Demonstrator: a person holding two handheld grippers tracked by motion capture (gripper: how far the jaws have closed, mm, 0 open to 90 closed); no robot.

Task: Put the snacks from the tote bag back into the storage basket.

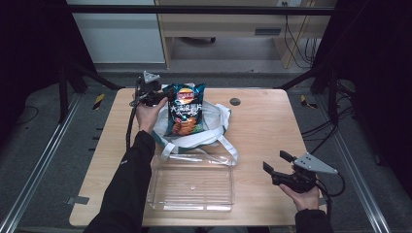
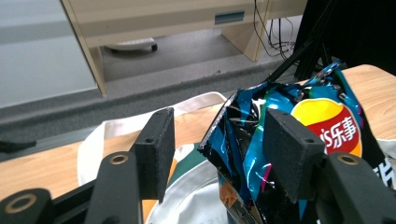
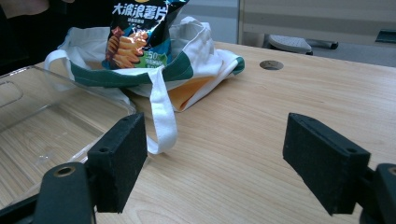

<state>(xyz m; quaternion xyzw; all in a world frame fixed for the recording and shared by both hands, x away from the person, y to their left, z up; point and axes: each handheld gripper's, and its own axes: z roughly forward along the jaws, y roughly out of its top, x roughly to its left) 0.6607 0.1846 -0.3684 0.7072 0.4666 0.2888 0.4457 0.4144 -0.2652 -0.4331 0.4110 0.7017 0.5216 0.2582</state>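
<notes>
The wooden table (image 1: 262, 131) carries everything, with a small round grommet hole (image 1: 235, 101) toward its far edge. Nearest the person, left of centre, sits a clear plastic tray (image 1: 192, 187), lying flat. Just beyond the tray lies a white cloth bag (image 1: 214, 124) with green trim and an orange lining, its mouth facing the tray and its long white straps (image 1: 228, 150) trailing to the tray's far rim.

A blue chip bag (image 1: 185, 110) stands in the cloth bag's mouth, its lower part inside the cloth and its crumpled top sticking up toward the far left.

The left gripper (image 1: 156, 95) is at the far left of the table, right at the chip bag's upper corner. In the left gripper view the jaws stand apart: the crinkled top of the chip bag (image 2: 261, 144) lies between them, close against the right pad (image 2: 289, 154), while the left pad (image 2: 156, 147) is clear of it, so the gripper is released rather than clamped.

The right gripper (image 1: 278, 165) rests low at the near right, well apart from the bags, its jaws spread wide over bare wood.
</notes>
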